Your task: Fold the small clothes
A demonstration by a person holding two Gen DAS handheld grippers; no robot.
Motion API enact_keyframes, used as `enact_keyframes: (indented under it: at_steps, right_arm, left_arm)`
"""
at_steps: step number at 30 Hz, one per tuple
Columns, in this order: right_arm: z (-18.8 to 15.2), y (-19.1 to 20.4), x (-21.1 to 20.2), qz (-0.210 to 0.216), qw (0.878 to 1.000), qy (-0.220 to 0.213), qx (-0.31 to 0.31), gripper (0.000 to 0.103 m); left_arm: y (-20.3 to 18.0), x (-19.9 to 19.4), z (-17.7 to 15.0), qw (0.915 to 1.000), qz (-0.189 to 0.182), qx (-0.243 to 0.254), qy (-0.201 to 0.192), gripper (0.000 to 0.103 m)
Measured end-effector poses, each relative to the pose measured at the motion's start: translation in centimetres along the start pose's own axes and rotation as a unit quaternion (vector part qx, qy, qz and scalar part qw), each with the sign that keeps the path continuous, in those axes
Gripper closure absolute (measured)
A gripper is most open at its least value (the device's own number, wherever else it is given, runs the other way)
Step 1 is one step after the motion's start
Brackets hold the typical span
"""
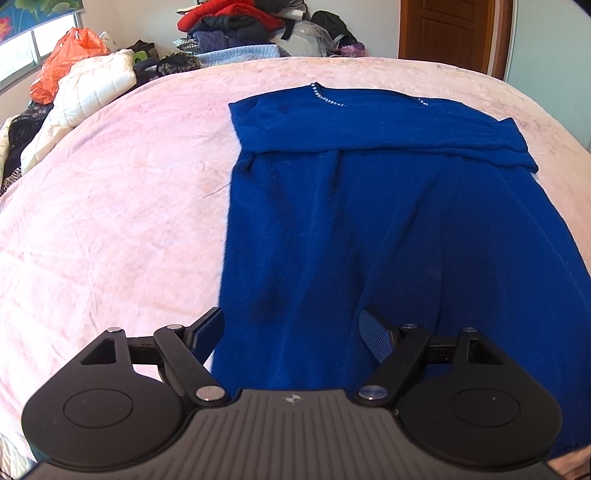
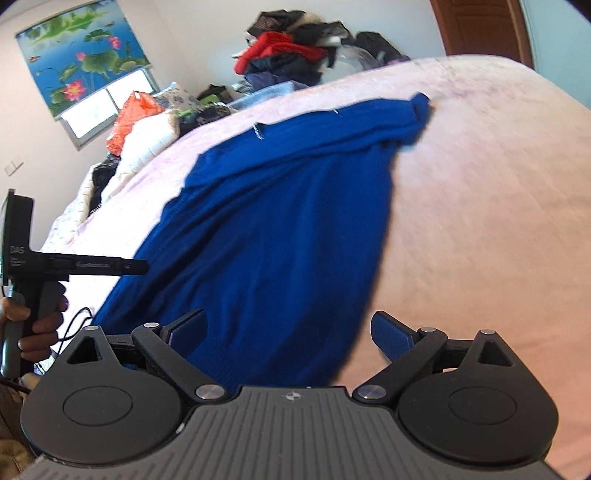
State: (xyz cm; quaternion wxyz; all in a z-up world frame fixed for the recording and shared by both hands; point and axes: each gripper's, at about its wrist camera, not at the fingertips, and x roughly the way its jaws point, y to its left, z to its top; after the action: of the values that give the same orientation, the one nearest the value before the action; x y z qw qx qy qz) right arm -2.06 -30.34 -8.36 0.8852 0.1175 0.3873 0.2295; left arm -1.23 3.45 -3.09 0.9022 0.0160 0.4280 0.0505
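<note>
**Blue garment spread on the bed, both tongs open over its near hem**

The bed (image 1: 110,206), under a pale pink cover, runs out of both views at the sides, and its near edge is hidden behind the tool bodies. The right wrist view is tilted and smeared, so fabric detail there is hard to read.

The blue garment (image 1: 369,229) lies flat on the bed's middle, neckline at the far end. Its sleeves are folded across the chest in a band; small pale studs dot the collar. Its near hem disappears beneath both tools, so the bottom edge cannot be seen.

The clothes pile (image 1: 258,29) beyond the bed is a jumble; single pieces cannot be told apart.

The left tongs (image 1: 293,334) stand wide open over the garment's near left edge, holding nothing. The right tongs (image 2: 288,334) are likewise wide open and empty, over its near right edge.

The left hand (image 2: 37,325) is only partly visible at the frame edge.
</note>
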Motion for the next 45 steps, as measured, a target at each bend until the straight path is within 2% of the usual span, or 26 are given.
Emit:
enact_keyframes:
  at_steps: [7, 11, 15, 20, 23, 29, 31, 33, 34, 35, 36, 37, 38, 40, 45]
  right_arm:
    - [-0.7, -1.2, -0.7, 0.023, 0.999, 0.014, 0.022, 0.014]
    - [-0.7, -1.0, -0.6, 0.031, 0.999, 0.023, 0.015, 0.017]
    - [-0.9, -0.7, -0.1, 0.05, 0.998, 0.034, 0.017, 0.018]
    - [-1.0, 0.4, 0.7, 0.085, 0.995, 0.05, 0.012, 0.02]
    - [-1.0, 0.9, 1.1, 0.098, 0.994, 0.051, 0.007, 0.02]
    - [-0.7, 1.8, 2.4, 0.12, 0.991, 0.053, 0.009, 0.037]
    - [-0.8, 2.4, 2.9, 0.124, 0.991, 0.056, -0.002, 0.046]
    - [-0.8, 2.8, 3.1, 0.12, 0.991, 0.058, -0.012, 0.057]
    - [-0.8, 2.8, 3.2, 0.118, 0.991, 0.058, -0.013, 0.062]
    - [-0.8, 2.7, 3.1, 0.116, 0.991, 0.059, -0.013, 0.065]
    - [-0.9, 2.6, 3.1, 0.112, 0.992, 0.059, -0.013, 0.073]
    - [-1.0, 2.6, 3.0, 0.107, 0.993, 0.057, -0.013, 0.08]
    - [-1.0, 2.5, 2.8, 0.102, 0.993, 0.054, -0.012, 0.083]
    - [-1.0, 2.3, 2.4, 0.099, 0.994, 0.043, -0.009, 0.085]
    - [0.2, 2.7, 1.0, 0.095, 0.995, 0.007, -0.022, 0.086]
  left_arm:
    - [3.4, -0.2, -1.8, 0.9994, -0.025, -0.013, 0.02, 0.023]
    - [6.8, 0.1, -2.7, 0.9963, -0.058, -0.046, 0.044, 0.023]
    - [9.1, -0.3, -3.5, 0.9912, -0.101, -0.071, 0.047, 0.023]
    - [9.2, -0.9, -4.5, 0.9885, -0.133, -0.055, 0.045, 0.02]
    - [8.2, -1.4, -5.0, 0.984, -0.167, -0.043, 0.045, 0.019]
    - [5.7, -1.9, -5.2, 0.9746, -0.217, -0.025, 0.05, 0.02]
    - [5.3, -1.9, -5.2, 0.9738, -0.221, -0.02, 0.051, 0.031]
    - [5.2, -2.0, -5.1, 0.9752, -0.215, -0.016, 0.051, 0.054]
    - [5.3, -2.0, -5.1, 0.9755, -0.213, -0.02, 0.053, 0.061]
    - [5.5, -1.9, -5.0, 0.9745, -0.215, -0.03, 0.057, 0.074]
    - [5.9, -1.7, -4.9, 0.9712, -0.226, -0.042, 0.063, 0.086]
    - [6.0, -1.7, -4.8, 0.9683, -0.235, -0.053, 0.067, 0.088]
    - [6.0, -1.8, -4.7, 0.9692, -0.231, -0.055, 0.064, 0.091]
    - [5.4, -2.5, -4.5, 0.9748, -0.214, -0.041, 0.05, 0.092]
    - [4.0, -4.5, -2.9, 0.9799, -0.199, -0.011, 0.0, 0.093]
